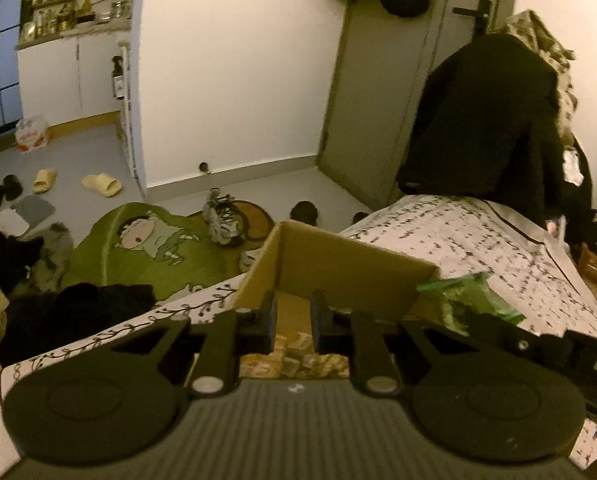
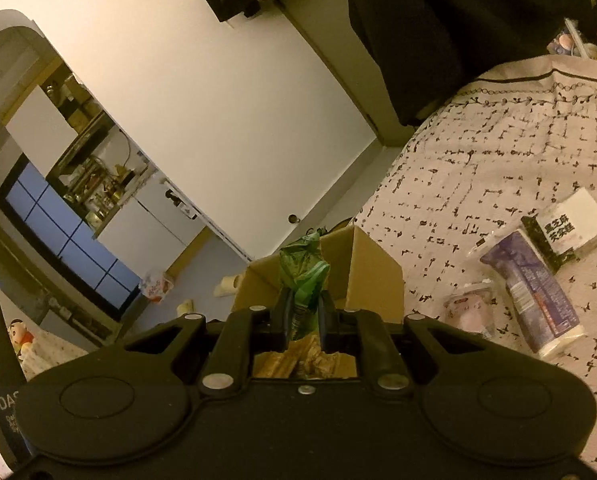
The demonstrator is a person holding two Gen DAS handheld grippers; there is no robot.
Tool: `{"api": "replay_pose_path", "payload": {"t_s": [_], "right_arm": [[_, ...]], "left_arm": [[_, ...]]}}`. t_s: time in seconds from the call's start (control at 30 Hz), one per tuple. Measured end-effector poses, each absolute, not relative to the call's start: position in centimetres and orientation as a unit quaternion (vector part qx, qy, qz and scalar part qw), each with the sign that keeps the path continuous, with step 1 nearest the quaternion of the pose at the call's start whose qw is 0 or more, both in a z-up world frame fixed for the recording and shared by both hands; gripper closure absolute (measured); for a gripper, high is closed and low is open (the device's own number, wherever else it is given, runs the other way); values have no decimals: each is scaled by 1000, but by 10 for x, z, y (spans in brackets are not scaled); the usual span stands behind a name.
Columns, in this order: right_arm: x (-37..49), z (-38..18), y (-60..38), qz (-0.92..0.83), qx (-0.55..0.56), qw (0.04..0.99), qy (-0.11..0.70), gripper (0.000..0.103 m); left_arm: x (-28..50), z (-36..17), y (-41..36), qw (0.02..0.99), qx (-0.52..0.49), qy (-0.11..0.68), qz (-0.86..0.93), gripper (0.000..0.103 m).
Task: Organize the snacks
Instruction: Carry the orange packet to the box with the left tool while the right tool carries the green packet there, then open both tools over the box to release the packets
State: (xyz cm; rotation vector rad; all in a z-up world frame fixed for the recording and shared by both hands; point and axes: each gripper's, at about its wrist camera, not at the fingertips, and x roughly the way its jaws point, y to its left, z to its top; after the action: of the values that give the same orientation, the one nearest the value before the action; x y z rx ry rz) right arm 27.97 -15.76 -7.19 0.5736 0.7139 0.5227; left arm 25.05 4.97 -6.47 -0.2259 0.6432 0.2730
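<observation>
right tongs [image 2: 303, 320] clenched on green snack packet [image 2: 304, 276] | light, crinkly (slippery film), pinch crimped end | cardboard box [image 2: 372, 268] at twelve o'clock | left tongs [image 1: 293, 320] clenched, empty

Matte black plastic left gripper [image 1: 292, 316] and right gripper [image 2: 303, 312]: each has two round discs, silver pivot screws beside them, and angled link arms reaching flat fingers.
</observation>
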Motion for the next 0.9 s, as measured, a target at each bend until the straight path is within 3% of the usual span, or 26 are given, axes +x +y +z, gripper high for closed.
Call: {"api": "replay_pose_path", "payload": {"t_s": [0.3,0.33,0.37,0.43,0.67,0.9], "right_arm": [[281,-77,-145,269,265,859,346,86],[281,-77,-143,272,260,857,351,76],[282,-78,-142,271,255,855,362,58],[281,-76,-147,251,257,859,366,40],[280,-57,-185,206,298,867,342,6],[280,-50,-207,147,268,881,360,5]], "left_arm": [[246,-65,53,929,-112,323,142,81],[245,-65,54,928,-115,326,142,77],[245,-65,54,926,-115,329,144,75],[244,-63,52,923,-111,337,148,67],[237,-54,50,920,-120,340,155,32],[235,-47,46,916,-110,343,175,19]]}}
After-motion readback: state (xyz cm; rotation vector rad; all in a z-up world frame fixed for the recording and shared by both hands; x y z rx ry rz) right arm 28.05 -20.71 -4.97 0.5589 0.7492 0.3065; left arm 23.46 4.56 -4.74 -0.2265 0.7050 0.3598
